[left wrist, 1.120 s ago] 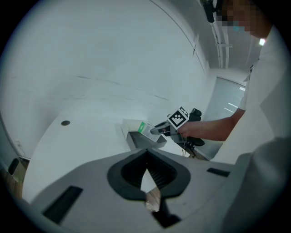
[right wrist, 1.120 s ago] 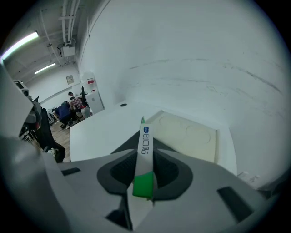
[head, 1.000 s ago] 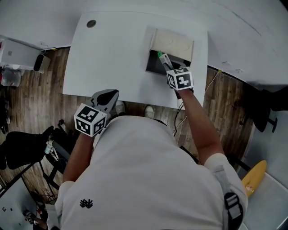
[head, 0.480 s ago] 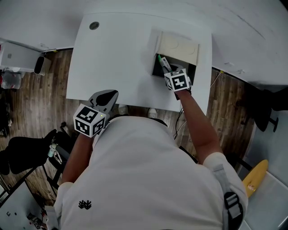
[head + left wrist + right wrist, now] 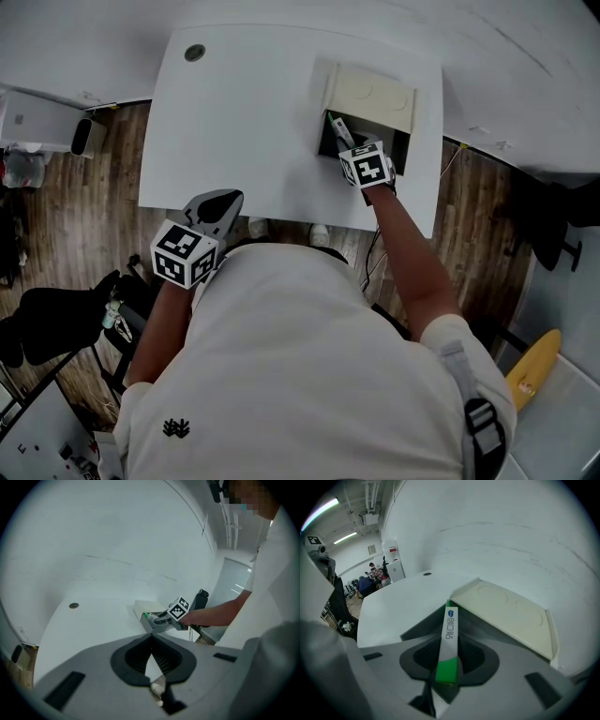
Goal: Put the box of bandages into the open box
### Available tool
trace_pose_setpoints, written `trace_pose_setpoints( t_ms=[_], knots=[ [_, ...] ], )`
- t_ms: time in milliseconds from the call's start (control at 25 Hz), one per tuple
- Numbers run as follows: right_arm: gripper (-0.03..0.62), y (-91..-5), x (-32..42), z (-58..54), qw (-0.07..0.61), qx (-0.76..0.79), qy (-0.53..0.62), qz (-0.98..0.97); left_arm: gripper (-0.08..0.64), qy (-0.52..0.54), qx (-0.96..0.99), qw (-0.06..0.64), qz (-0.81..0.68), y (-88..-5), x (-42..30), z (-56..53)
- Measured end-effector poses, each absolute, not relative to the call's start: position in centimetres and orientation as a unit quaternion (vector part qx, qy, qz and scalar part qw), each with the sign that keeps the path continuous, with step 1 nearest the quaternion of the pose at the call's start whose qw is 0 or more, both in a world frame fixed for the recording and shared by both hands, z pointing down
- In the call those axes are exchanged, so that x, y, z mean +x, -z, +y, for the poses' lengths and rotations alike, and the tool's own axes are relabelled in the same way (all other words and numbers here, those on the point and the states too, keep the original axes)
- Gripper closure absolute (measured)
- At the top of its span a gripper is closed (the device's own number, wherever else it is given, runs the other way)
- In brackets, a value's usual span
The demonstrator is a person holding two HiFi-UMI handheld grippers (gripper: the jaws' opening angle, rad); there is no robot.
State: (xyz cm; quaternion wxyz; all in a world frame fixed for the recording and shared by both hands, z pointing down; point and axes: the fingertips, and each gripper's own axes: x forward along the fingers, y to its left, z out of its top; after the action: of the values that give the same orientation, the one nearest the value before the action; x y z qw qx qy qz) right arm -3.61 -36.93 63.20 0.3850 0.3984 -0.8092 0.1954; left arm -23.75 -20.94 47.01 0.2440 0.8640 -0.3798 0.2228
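Note:
A slim white and green box of bandages (image 5: 449,639) stands edge-on between the jaws of my right gripper (image 5: 449,620), whose pads touch its sides while the jaws are opening. Its far end pokes into the dark inside of the open box (image 5: 506,609). In the head view the right gripper (image 5: 339,131) reaches over the open box (image 5: 367,92) at the table's far right, the box of bandages (image 5: 335,124) tilted into it. My left gripper (image 5: 217,202) hangs shut and empty off the table's near edge, and its own view shows the jaw tips (image 5: 151,637) meeting.
The white table (image 5: 244,103) has a round cable hole (image 5: 194,52) at its far left corner. Wooden floor lies on both sides. A black chair (image 5: 47,319) stands at the left, and a yellow object (image 5: 530,367) lies at the lower right.
My right gripper has carried the box of bandages a little deeper into the open box. The left gripper has stayed where it was.

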Motion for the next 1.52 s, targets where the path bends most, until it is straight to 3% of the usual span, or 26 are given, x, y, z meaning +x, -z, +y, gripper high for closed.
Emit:
trace_pose_setpoints(
  t_ms=[280, 1040, 1520],
  knots=[
    [0.453, -63.3, -3.7, -36.9, 0.389, 0.386, -0.191, -0.814, 0.554, -0.223, 0.863, 0.248, -0.38, -47.1, -23.1, -20.6],
    [0.445, -57.8, -1.5, -33.2, 0.343, 0.372, -0.169, -0.846, 0.554, -0.217, 0.876, 0.24, -0.356, -47.0, -16.8, -19.7],
    [0.496, -53.7, 0.9, -29.1, 0.294, 0.367, -0.166, -0.867, 0.554, -0.208, 0.882, 0.234, -0.352, -46.5, -12.6, -19.9]
  ],
)
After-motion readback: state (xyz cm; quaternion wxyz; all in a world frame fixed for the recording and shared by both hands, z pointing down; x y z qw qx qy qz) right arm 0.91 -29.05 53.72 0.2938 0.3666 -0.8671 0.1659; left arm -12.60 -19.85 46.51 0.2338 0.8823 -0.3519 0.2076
